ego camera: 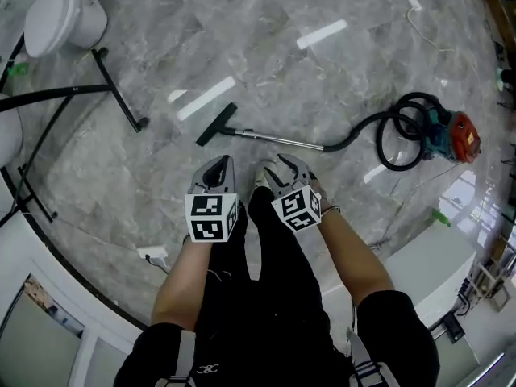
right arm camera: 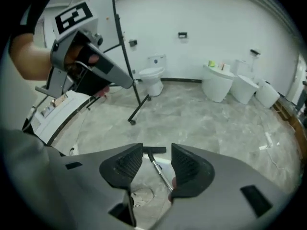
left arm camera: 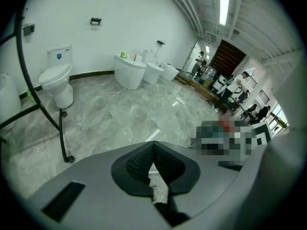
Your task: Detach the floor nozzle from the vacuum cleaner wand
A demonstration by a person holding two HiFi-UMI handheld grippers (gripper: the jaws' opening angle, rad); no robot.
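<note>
The vacuum cleaner lies on the grey marble floor in the head view. Its black floor nozzle sits on the end of the metal wand, and a black hose runs to the teal and red body. My left gripper hangs just short of the wand, jaws shut and empty. My right gripper is beside it, jaws open. Between them, well below on the floor, show the nozzle and wand. Neither gripper touches the vacuum.
A white toilet stands at the far left, with a black tube stand next to it. A white box is at the right and a wall plug at the left. More white basins line the far wall.
</note>
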